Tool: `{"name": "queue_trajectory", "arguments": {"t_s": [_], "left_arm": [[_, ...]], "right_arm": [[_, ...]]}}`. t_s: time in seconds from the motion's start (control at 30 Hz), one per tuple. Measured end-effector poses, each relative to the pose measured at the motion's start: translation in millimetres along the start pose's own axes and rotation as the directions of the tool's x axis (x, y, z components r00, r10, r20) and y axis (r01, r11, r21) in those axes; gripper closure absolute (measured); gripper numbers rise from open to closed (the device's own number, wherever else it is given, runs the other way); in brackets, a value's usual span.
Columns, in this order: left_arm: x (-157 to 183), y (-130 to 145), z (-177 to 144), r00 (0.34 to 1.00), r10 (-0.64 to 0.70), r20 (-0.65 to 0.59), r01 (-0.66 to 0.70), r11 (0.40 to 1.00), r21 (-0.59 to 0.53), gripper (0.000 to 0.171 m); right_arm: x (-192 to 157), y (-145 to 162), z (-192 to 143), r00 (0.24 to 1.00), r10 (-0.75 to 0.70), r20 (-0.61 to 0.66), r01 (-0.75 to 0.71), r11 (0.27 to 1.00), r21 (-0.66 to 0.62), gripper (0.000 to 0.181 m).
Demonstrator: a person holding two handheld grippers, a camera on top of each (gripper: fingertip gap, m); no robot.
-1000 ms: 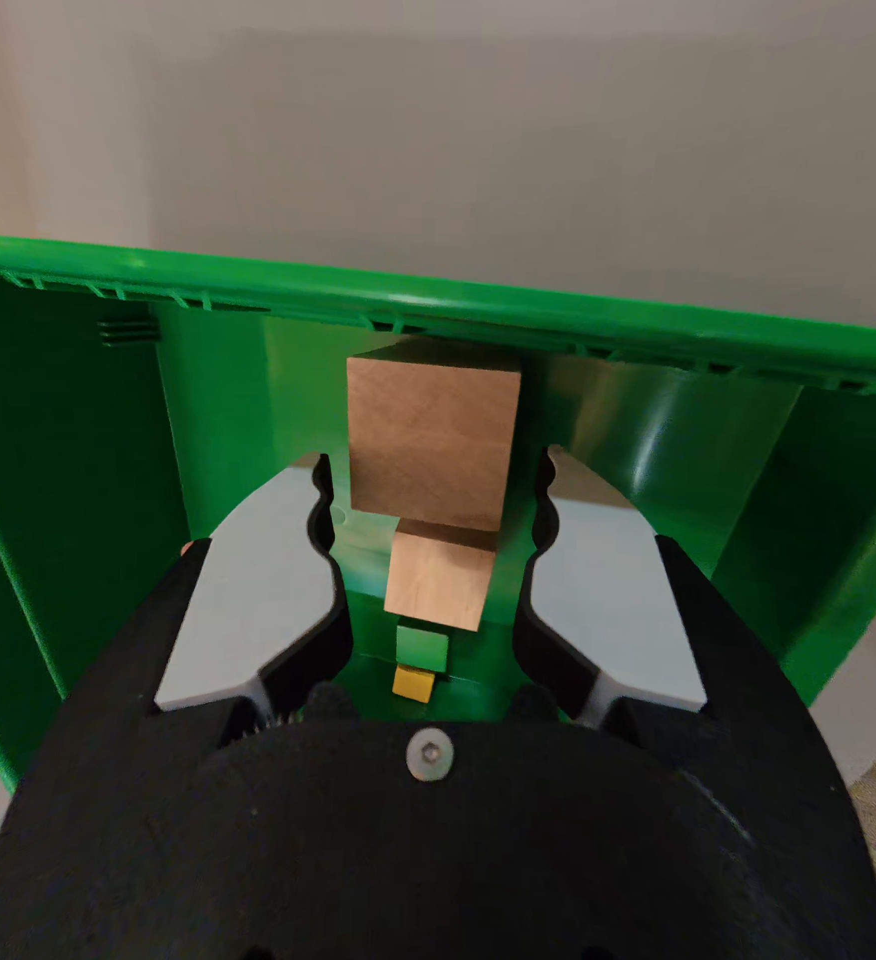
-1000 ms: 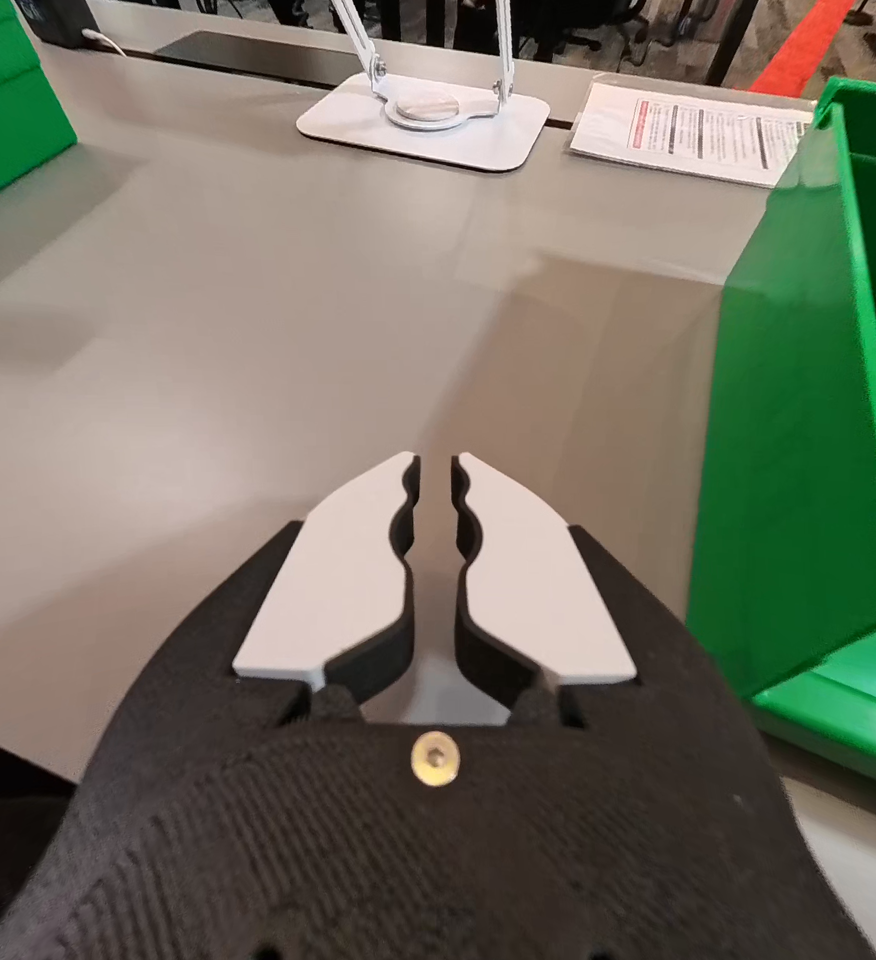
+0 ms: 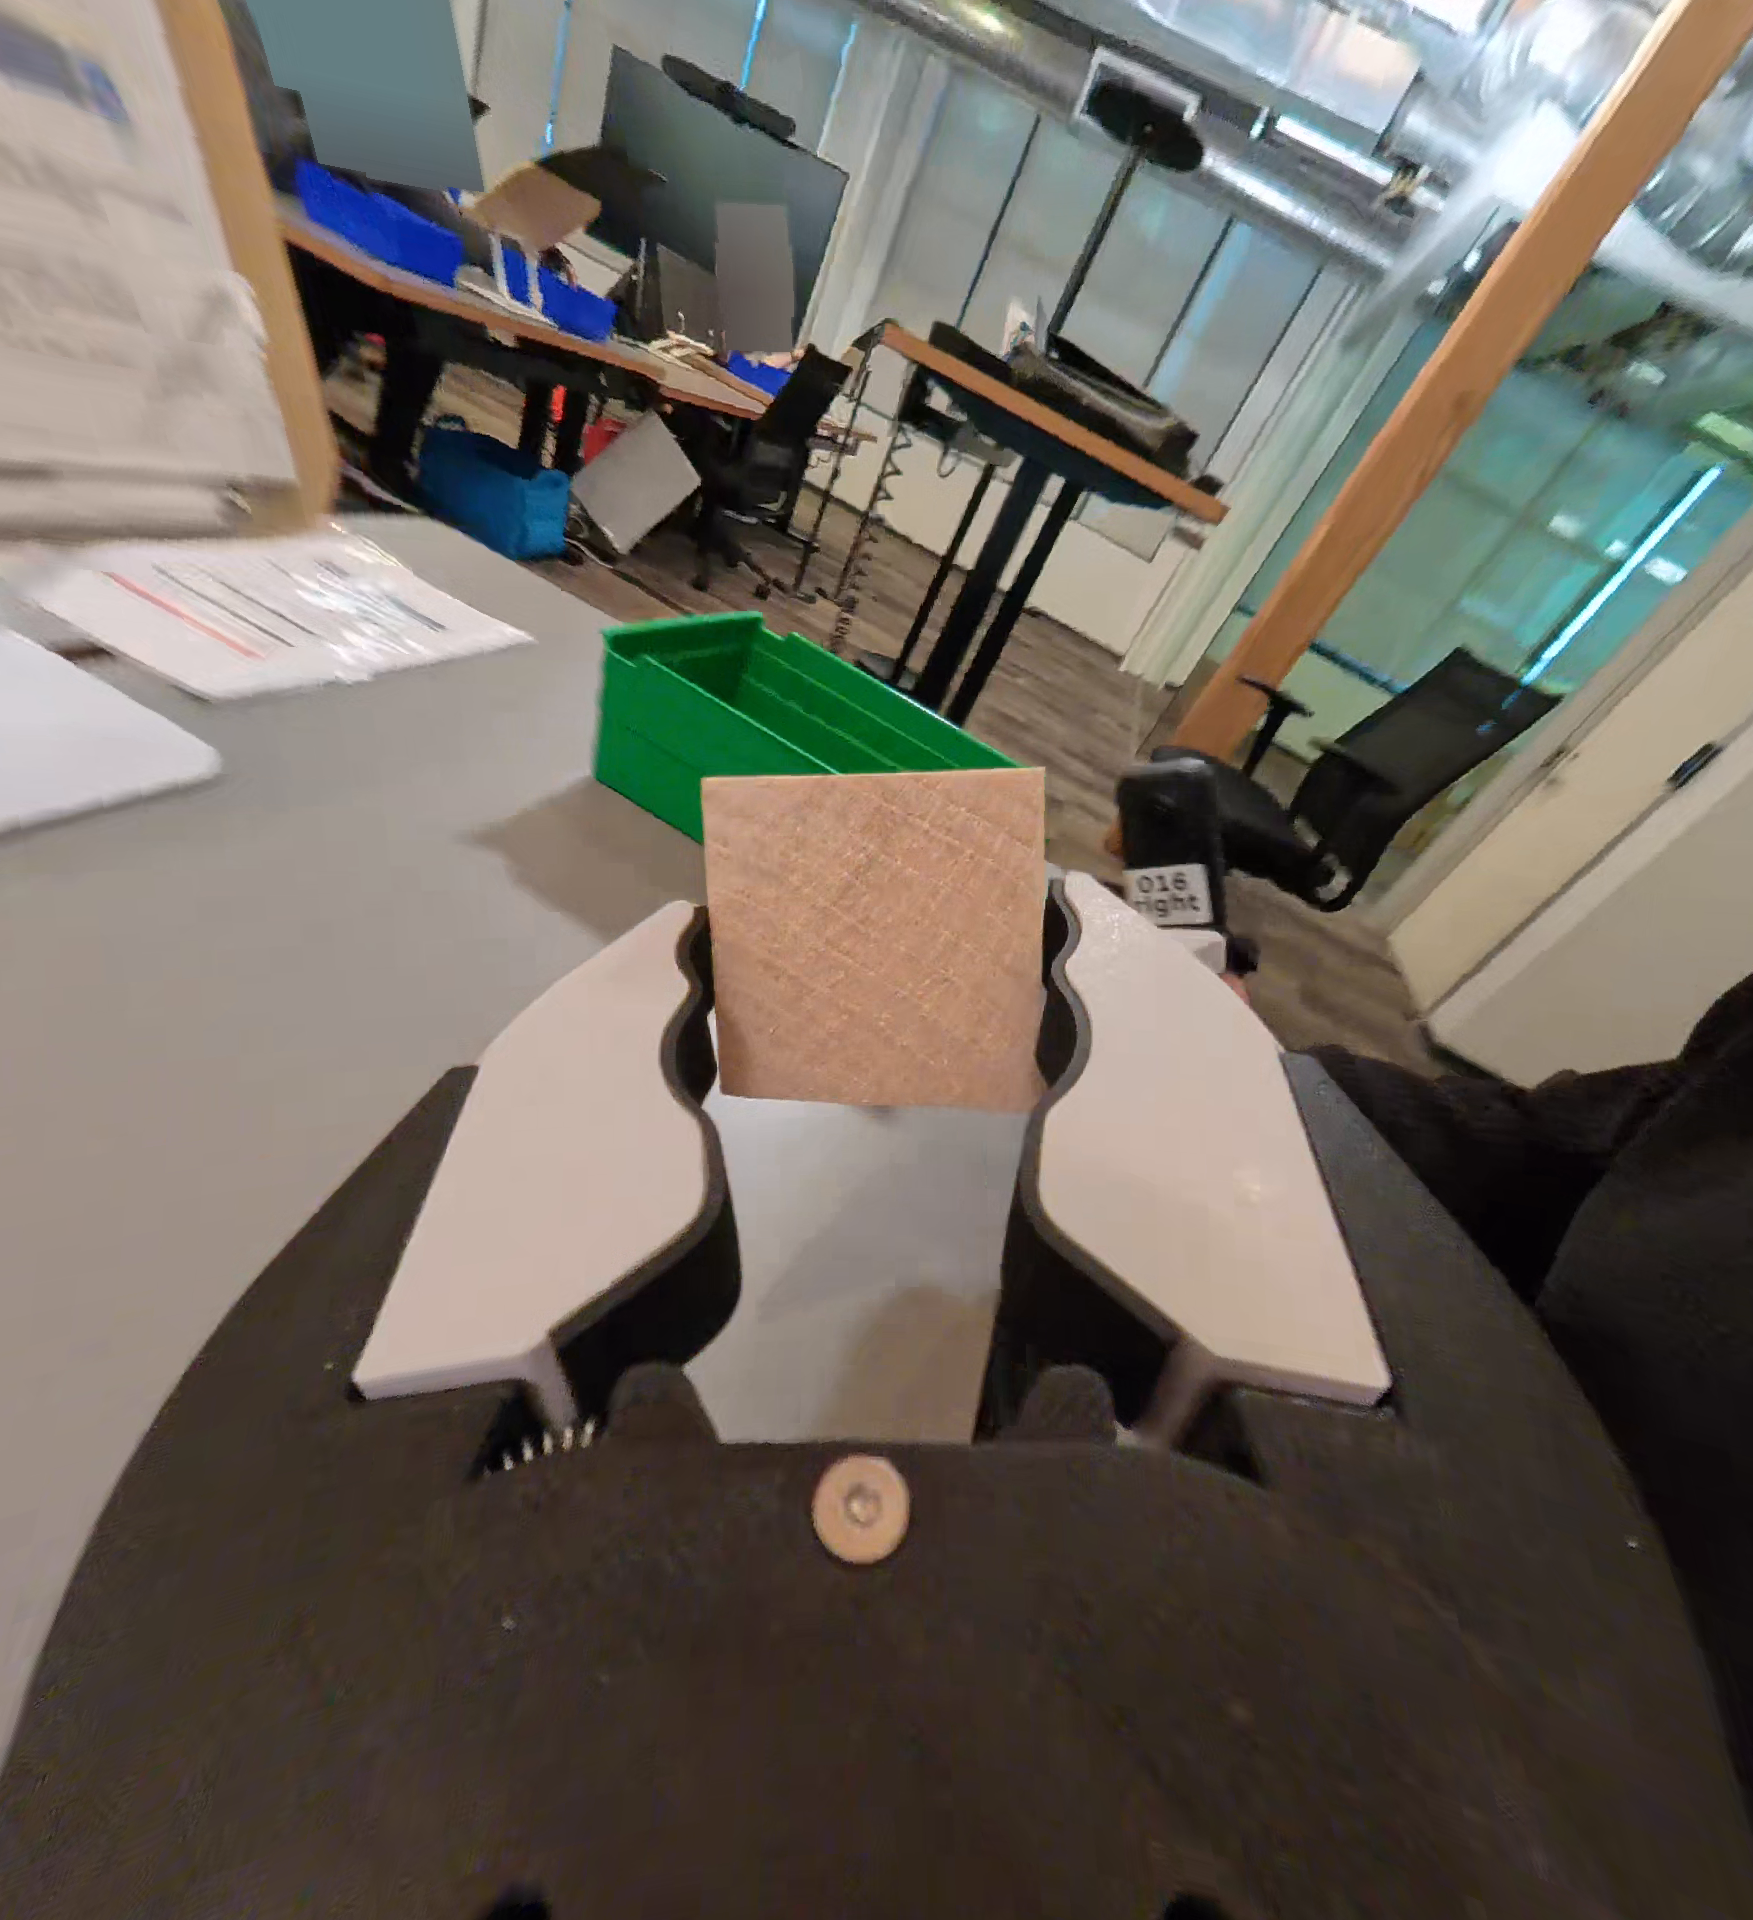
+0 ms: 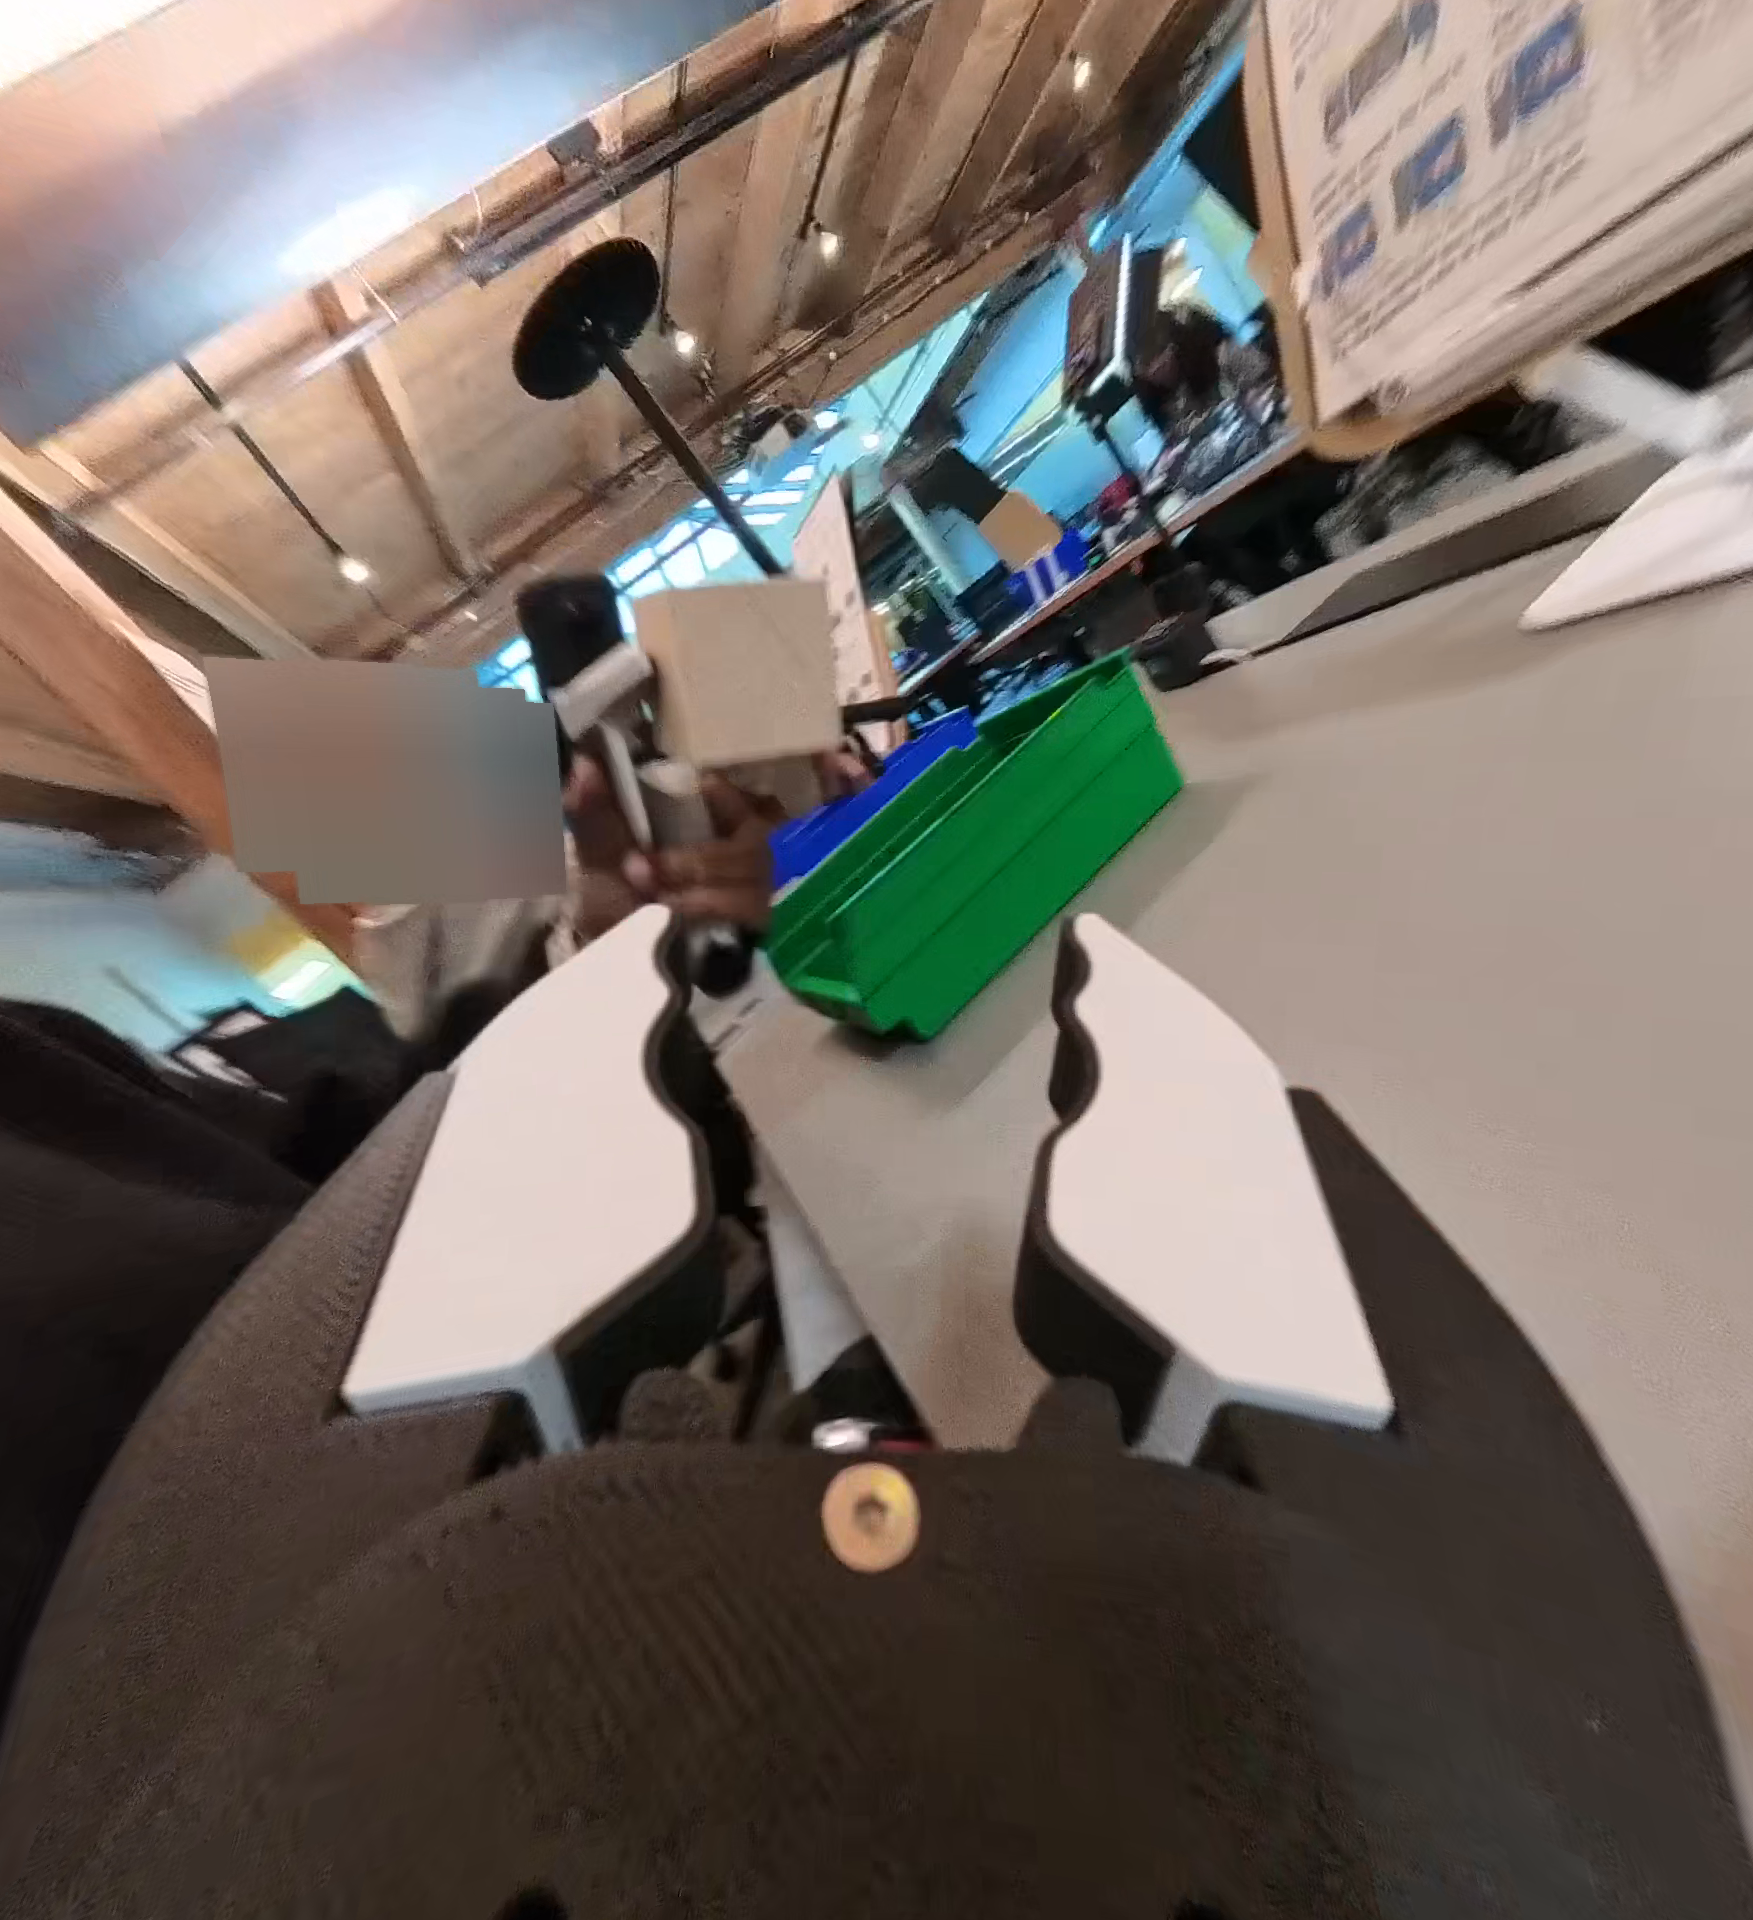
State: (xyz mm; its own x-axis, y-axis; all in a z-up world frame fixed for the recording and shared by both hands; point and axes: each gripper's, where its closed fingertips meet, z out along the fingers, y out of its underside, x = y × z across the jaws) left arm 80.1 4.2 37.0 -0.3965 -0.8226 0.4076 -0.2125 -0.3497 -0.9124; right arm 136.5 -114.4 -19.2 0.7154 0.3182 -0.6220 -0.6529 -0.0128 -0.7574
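One wooden block [image 3: 877, 940] clamped in the left hand-held gripper [image 3: 877, 997], underside hidden; right hand-held gripper [image 4: 864, 961] wide, empty.

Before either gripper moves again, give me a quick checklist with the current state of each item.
1. Left gripper shut on the wooden block: ok.
2. Block seated square between the fingers: ok, both sides in contact.
3. Right gripper open and holding nothing: ok.
4. The grippers apart from each other: ok, with a gap in both views.
5. Green bin upright on the grey table: ok.
6. Bin contents: cannot tell.
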Motion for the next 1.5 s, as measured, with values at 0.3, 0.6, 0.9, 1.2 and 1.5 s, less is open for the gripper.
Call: {"name": "queue_trajectory", "arguments": {"t_s": [0.3, 0.6, 0.9, 1.2, 1.5], "left_arm": [[-4, 107, 68, 0.945, -0.314, -0.091, 0.31, 0.949, -0.049, 0.111], [-38, 83, 48, 0.823, -0.542, -0.169, 0.565, 0.812, 0.146, 0.111], [-29, 89, 55, 0.784, -0.589, -0.198, 0.618, 0.771, 0.155, 0.111], [-21, 92, 58, 0.812, -0.549, -0.198, 0.577, 0.805, 0.135, 0.111], [-15, 98, 58, 0.819, -0.538, -0.2, 0.563, 0.821, 0.095, 0.111]], "right_arm": [[24, 18, 11, 0.988, 0.139, -0.072, -0.145, 0.987, -0.077, 0.115], [58, 35, 35, 0.932, 0.349, -0.099, -0.356, 0.932, -0.064, 0.114], [35, 52, 66, 0.948, 0.319, -0.009, -0.317, 0.939, -0.133, 0.125], [32, 48, 60, 0.954, 0.299, 0.004, -0.295, 0.945, -0.137, 0.123], [33, 47, 57, 0.946, 0.324, 0.022, -0.317, 0.936, -0.153, 0.126]]}}
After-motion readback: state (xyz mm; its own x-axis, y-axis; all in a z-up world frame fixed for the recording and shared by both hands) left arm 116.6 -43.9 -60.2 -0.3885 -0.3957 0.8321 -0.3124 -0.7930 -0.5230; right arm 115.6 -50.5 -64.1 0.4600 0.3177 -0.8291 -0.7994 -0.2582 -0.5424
